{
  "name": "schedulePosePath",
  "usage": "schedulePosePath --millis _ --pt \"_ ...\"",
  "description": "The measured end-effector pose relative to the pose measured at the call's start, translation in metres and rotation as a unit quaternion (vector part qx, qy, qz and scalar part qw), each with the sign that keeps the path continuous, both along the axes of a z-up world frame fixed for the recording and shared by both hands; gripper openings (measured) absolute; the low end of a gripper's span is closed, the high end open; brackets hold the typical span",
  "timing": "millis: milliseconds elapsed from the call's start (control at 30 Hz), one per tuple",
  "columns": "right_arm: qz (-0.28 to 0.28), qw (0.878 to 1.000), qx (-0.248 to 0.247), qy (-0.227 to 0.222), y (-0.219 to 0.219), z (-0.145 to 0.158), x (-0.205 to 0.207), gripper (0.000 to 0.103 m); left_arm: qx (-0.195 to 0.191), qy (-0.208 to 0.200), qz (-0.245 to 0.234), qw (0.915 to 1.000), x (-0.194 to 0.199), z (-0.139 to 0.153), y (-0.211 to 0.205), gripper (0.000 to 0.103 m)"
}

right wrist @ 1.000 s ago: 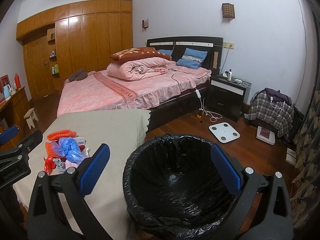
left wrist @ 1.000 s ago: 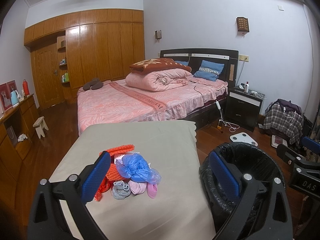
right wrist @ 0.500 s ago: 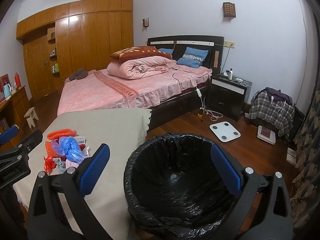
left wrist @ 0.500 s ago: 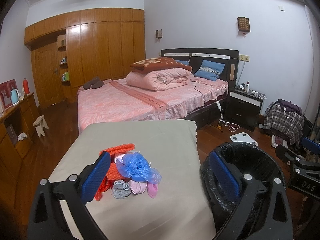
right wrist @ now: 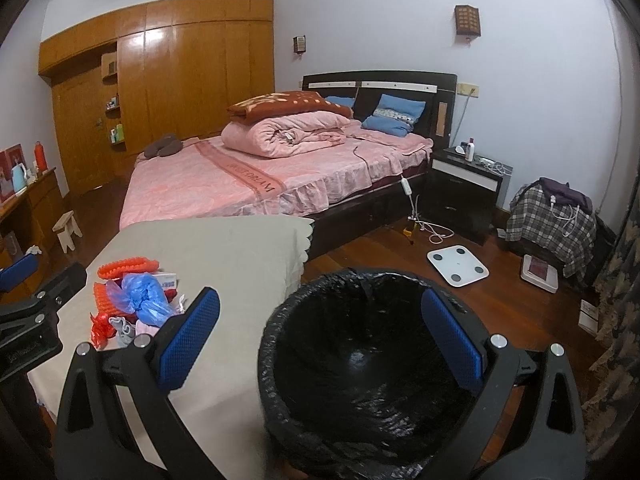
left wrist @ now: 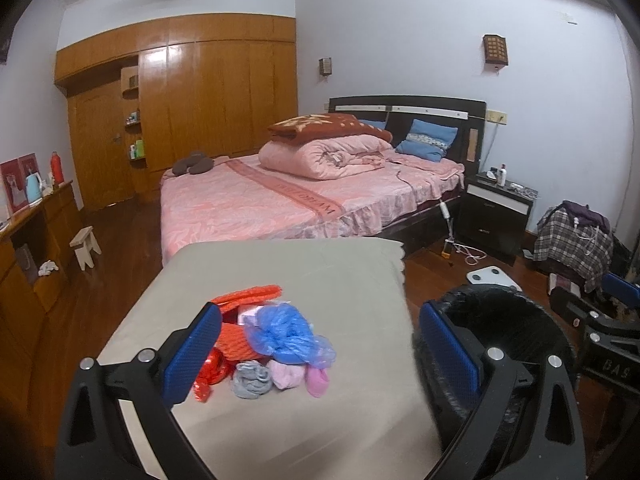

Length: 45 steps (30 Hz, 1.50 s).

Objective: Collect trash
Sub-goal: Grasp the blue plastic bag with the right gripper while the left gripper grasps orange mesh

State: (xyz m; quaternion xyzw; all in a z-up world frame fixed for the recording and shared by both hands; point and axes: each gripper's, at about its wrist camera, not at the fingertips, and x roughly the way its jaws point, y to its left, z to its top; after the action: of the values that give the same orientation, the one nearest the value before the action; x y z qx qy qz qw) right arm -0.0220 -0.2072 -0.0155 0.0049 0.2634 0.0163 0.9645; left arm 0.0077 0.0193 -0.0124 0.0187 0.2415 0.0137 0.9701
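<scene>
Trash pile (left wrist: 266,340) (orange, blue, pink, grey) heaped on table; black-lined bin (right wrist: 372,364) beside.

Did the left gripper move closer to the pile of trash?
No. The left gripper frames the trash pile and bin just as before, against the table edge.

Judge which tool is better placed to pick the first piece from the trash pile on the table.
Left. The open left tool points straight at the trash pile on the table. The open right tool sits over the lined bin, with the pile off to its left.
</scene>
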Motion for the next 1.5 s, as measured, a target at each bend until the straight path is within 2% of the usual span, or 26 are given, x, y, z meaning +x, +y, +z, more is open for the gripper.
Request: schedulePosePath --millis 400,700,867,1200,1233,1267,1433,1500 --pt "0.058 0.998 0.012 0.023 0.064 -0.036 0.063 0.098 0.022 0.008 0.113 0.9934 0.02 -0.029 0.094 0.097" --pt "0.127 0.991 0.006 0.042 0.138 -0.066 0.098 0.096 0.017 0.019 0.127 0.9916 0.04 -0.056 0.129 0.096" --pt "0.164 0.985 -0.002 0.051 0.176 -0.079 0.109 0.094 0.012 0.024 0.136 0.9904 0.051 -0.067 0.149 0.091" --pt "0.201 0.976 -0.017 0.081 0.224 -0.106 0.127 0.093 0.0 0.036 0.152 0.9878 0.061 -0.082 0.176 0.088" --pt "0.204 0.975 -0.015 0.085 0.226 -0.108 0.128 0.09 -0.001 0.038 0.152 0.9877 0.061 -0.083 0.177 0.088" --pt "0.212 0.973 -0.015 0.094 0.23 -0.111 0.131 0.082 -0.004 0.039 0.151 0.9877 0.061 -0.083 0.178 0.088" --pt "0.256 0.957 0.019 0.136 0.232 -0.121 0.137 0.053 -0.005 0.037 0.144 0.9889 0.06 -0.083 0.176 0.088" --pt "0.261 0.956 0.022 0.133 0.227 -0.121 0.134 0.05 -0.006 0.038 0.138 0.9897 0.06 -0.082 0.174 0.088"
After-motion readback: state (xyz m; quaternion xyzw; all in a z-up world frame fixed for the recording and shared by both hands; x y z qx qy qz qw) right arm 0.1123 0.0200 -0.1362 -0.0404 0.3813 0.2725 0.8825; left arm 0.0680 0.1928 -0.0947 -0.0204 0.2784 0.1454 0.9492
